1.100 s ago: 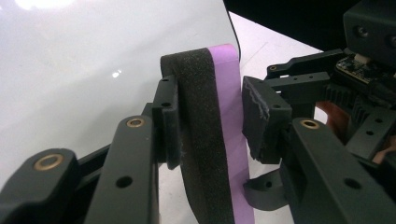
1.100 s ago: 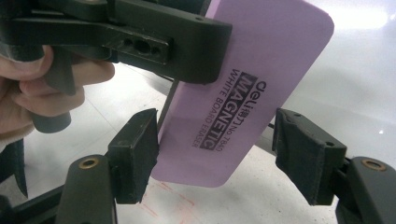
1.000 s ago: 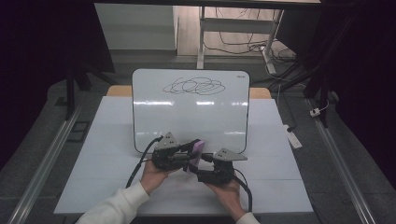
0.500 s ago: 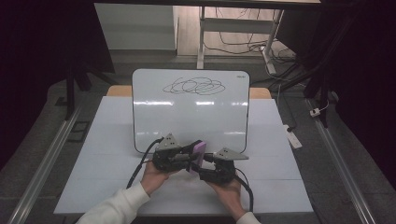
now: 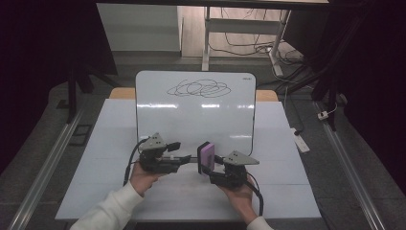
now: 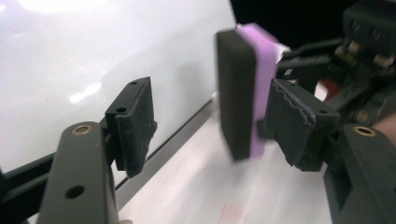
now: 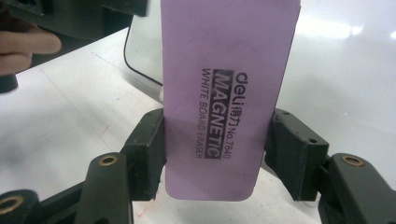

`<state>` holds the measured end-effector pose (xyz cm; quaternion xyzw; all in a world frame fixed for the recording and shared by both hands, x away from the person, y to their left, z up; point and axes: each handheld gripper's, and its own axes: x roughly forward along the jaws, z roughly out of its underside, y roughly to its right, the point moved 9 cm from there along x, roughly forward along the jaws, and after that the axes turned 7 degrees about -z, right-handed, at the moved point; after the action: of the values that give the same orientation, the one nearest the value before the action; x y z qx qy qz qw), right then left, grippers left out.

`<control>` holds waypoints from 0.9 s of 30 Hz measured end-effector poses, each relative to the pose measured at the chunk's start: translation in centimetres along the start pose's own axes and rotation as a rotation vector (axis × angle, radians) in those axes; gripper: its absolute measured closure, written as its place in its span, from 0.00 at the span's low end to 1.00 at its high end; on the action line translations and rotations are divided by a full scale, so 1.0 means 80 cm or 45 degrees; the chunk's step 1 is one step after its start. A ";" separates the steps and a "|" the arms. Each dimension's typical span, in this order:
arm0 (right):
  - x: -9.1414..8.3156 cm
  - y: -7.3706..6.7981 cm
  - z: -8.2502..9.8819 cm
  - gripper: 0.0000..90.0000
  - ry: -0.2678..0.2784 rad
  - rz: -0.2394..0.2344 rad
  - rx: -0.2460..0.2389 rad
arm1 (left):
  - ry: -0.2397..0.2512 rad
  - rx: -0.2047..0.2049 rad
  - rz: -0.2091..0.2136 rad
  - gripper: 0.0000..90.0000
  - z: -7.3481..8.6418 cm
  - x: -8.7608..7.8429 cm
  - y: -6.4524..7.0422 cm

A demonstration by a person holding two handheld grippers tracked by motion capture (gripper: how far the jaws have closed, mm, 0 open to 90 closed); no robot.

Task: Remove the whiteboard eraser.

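The right claw (image 7: 215,154) grips the purple whiteboard eraser (image 7: 224,98) by its long edges. The left claw (image 6: 219,126) has just been opening; its jaws flank the eraser without clamping.

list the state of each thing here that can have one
eraser: upright, clamped at its sides, off the table
right gripper: shut on the eraser
left gripper: open, jaws just opened, fingers clear of the eraser
whiteboard: lying flat, scribble unerased
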<state>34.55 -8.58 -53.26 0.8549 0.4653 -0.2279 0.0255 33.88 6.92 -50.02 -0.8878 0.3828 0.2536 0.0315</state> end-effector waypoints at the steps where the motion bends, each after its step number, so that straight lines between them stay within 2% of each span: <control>1: -0.001 0.001 -0.001 0.45 0.004 -0.005 -0.001 | -0.008 -0.001 -0.005 0.36 0.004 -0.005 -0.005; 3: -0.004 0.004 -0.002 0.45 0.005 -0.014 -0.012 | -0.027 -0.011 -0.013 0.35 0.014 -0.016 -0.013; 9: -0.009 0.012 -0.004 0.45 0.034 -0.040 -0.014 | -0.070 -0.058 -0.081 0.35 0.051 -0.047 -0.039; 13: -0.013 0.017 -0.006 0.45 0.045 -0.039 -0.033 | -0.102 -0.096 -0.107 0.35 0.071 -0.060 -0.050; 16: -0.013 0.018 -0.007 0.45 0.030 -0.051 -0.039 | -0.116 -0.095 -0.133 0.34 0.083 -0.066 -0.056; 19: -0.014 0.019 -0.009 0.45 0.033 -0.048 -0.057 | -0.133 -0.083 -0.187 0.31 0.094 -0.074 -0.063; 21: -0.017 0.022 -0.010 0.45 0.027 -0.037 -0.080 | -0.143 -0.088 -0.227 0.27 0.101 -0.080 -0.069; 27: -0.022 0.030 -0.010 0.45 -0.014 -0.010 -0.103 | -0.171 -0.115 -0.284 0.25 0.125 -0.096 -0.084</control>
<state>35.95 -11.13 -52.23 0.8501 0.4773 -0.2138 0.0616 29.89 19.22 -55.98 -0.9063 0.2669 0.3245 0.0453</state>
